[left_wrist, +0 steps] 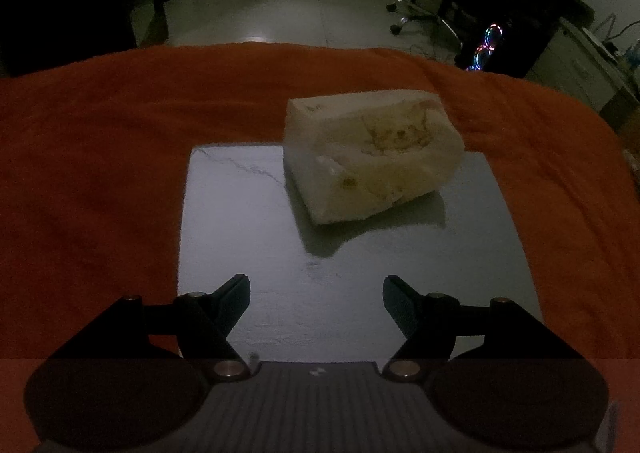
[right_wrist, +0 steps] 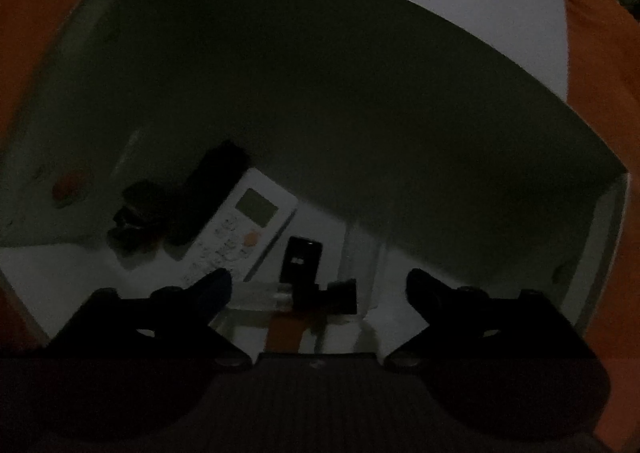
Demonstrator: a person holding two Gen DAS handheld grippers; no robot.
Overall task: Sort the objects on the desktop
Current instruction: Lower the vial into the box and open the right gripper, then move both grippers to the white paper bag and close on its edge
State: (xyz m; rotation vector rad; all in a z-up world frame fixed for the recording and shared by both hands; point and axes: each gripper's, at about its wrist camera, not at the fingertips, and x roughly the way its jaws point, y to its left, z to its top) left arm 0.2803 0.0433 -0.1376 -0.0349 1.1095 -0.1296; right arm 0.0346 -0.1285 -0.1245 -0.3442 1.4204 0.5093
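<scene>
My left gripper (left_wrist: pixel 316 295) is open and empty above a pale marble board (left_wrist: pixel 240 237). A whitish stone block with a hollowed, stained top (left_wrist: pixel 370 157) stands on the board's far right, well ahead of the fingers. My right gripper (right_wrist: pixel 318 289) is open and empty, looking down into a dark box (right_wrist: pixel 320 93). On the box floor lie a white remote control (right_wrist: pixel 244 229), a long black remote (right_wrist: pixel 208 193), a small black rectangular device (right_wrist: pixel 301 259), a thin pen-like stick (right_wrist: pixel 272 245), a dark crumpled item (right_wrist: pixel 136 213) and a clear piece (right_wrist: pixel 260 297).
An orange cloth (left_wrist: pixel 100 153) covers the table under the board and around the box (right_wrist: pixel 600 65). Beyond the table's far edge are a tiled floor, an office chair base (left_wrist: pixel 420 13) and a lit computer case (left_wrist: pixel 486 47). An orange spot (right_wrist: pixel 70 189) marks the box's left wall.
</scene>
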